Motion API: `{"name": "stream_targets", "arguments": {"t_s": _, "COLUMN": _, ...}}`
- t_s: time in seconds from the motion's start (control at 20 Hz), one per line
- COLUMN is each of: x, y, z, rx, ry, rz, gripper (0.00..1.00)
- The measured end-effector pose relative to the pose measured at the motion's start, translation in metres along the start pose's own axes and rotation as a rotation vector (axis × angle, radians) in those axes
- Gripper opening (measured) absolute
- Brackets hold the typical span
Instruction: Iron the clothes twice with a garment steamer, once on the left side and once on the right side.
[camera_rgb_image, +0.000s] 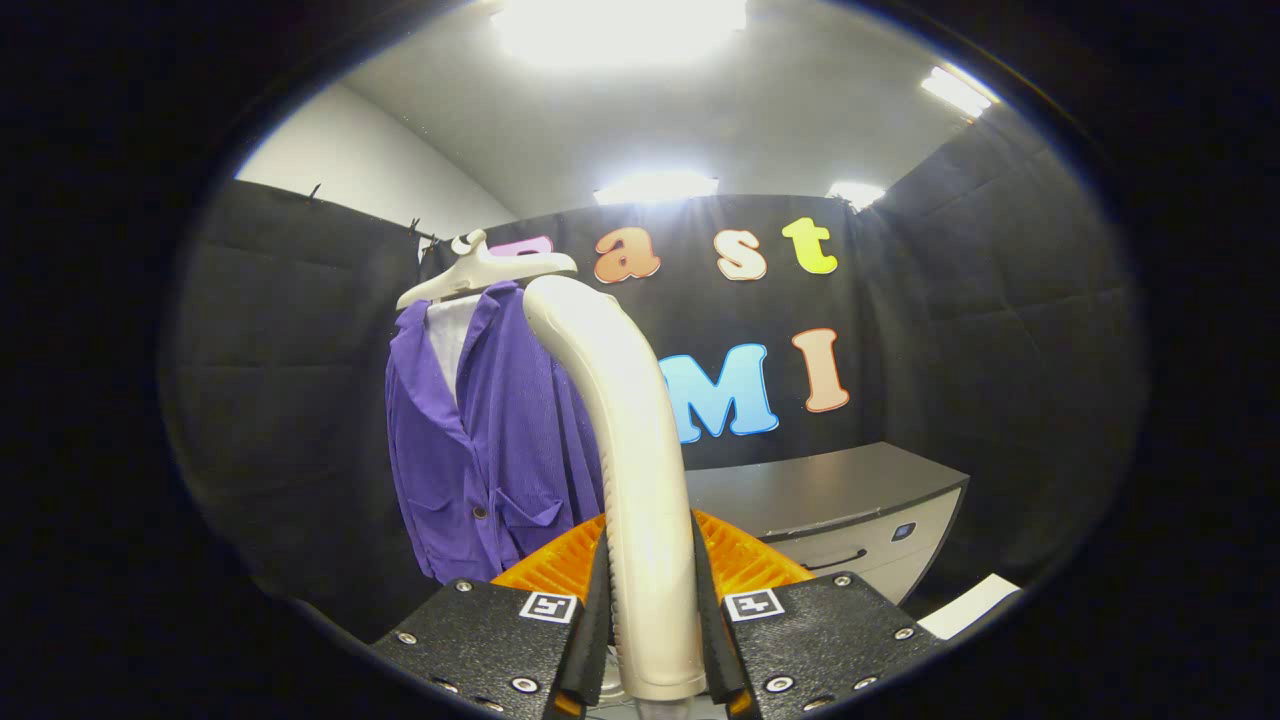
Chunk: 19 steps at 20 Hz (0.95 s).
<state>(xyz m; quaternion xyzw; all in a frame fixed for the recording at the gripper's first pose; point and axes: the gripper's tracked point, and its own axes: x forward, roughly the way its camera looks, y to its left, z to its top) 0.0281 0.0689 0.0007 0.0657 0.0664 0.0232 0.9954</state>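
My gripper is shut on the cream handle of the garment steamer, which rises upright between the fingers and curves away at its top toward the clothes. Beyond it, a little left, a purple jacket over a white shirt hangs on a white hanger against the black cloth wall. The steamer's head is level with the jacket's right shoulder; whether it touches the fabric I cannot tell. The steamer hides the jacket's right edge.
A grey cabinet with a drawer handle stands to the right of the jacket, beyond the fingers. A white flat piece lies low at the right. Black cloth walls close in on all sides.
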Motion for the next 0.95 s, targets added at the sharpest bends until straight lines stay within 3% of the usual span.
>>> {"name": "stream_targets", "arguments": {"t_s": 0.15, "x": -0.01, "y": -0.006, "z": 0.014, "rx": -0.007, "ry": -0.056, "rz": -0.059, "gripper": 0.39}}
{"name": "stream_targets", "arguments": {"t_s": 0.4, "x": -0.038, "y": 0.004, "z": 0.013, "rx": -0.044, "ry": -0.114, "rz": -0.088, "gripper": 0.39}}
{"name": "stream_targets", "arguments": {"t_s": 0.95, "x": -0.067, "y": 0.059, "z": -0.029, "rx": -0.147, "ry": -0.091, "rz": -0.047, "gripper": 0.4}}
